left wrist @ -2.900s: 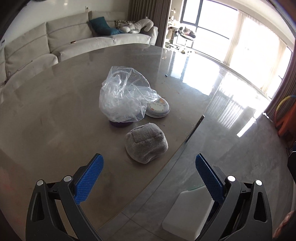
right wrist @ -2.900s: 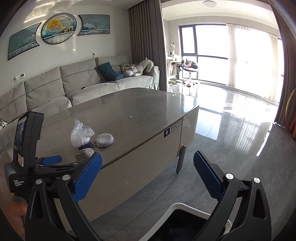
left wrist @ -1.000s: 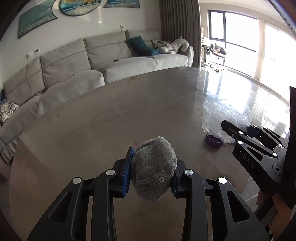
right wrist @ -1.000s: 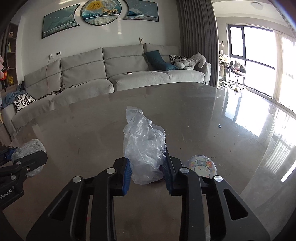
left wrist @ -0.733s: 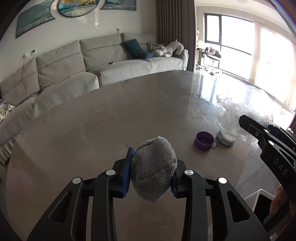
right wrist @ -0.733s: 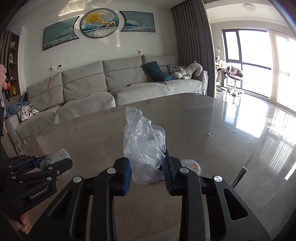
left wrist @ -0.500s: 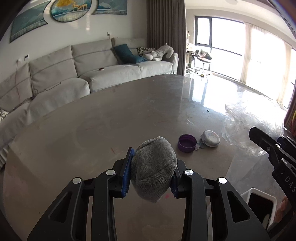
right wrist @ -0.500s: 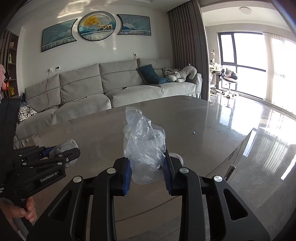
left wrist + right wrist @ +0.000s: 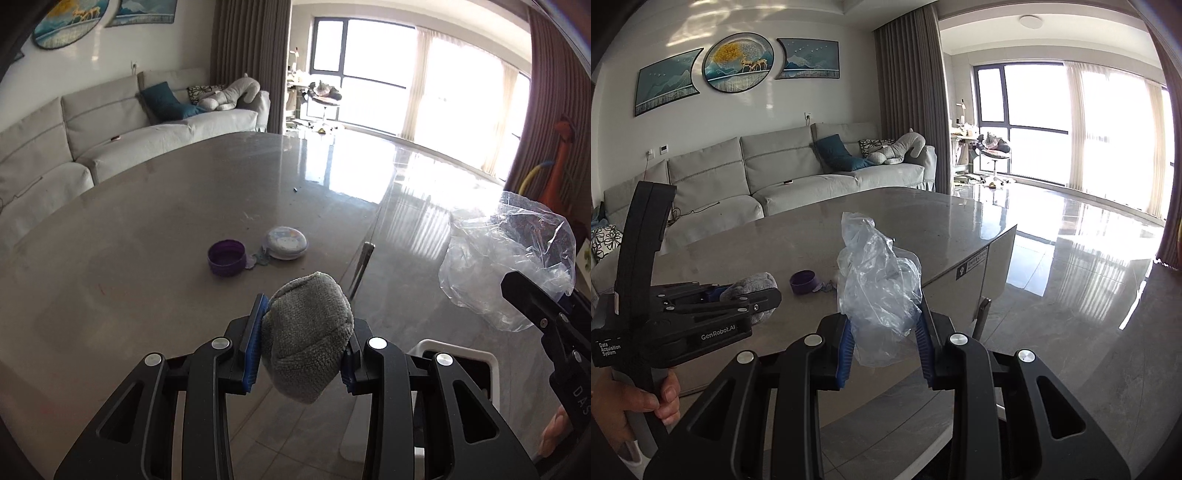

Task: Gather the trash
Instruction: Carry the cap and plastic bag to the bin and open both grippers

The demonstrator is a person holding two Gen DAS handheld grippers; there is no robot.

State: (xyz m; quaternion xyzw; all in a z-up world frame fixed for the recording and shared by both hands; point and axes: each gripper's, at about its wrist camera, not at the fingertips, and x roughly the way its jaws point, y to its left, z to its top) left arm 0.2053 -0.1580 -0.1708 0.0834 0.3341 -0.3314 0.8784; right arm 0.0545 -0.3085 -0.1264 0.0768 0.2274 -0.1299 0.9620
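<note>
My left gripper (image 9: 303,343) is shut on a grey balled-up cloth (image 9: 308,339) and holds it in the air past the table's near edge. My right gripper (image 9: 884,332) is shut on a crumpled clear plastic bag (image 9: 879,291), also lifted off the table. The bag shows at the right of the left wrist view (image 9: 509,258). The cloth in the left gripper shows at the left of the right wrist view (image 9: 753,286). A white bin (image 9: 458,362) with a dark inside stands on the floor below and right of the cloth.
A grey stone table (image 9: 147,229) carries a purple round cap (image 9: 226,257) and a small round white tin (image 9: 287,242). A grey sofa (image 9: 798,177) lies beyond the table. Glossy floor (image 9: 1071,266) stretches right toward bright windows.
Both grippers have swung right, away from the table top toward the floor side. The white bin has come further into the left wrist view. Cloth and bag stay gripped.
</note>
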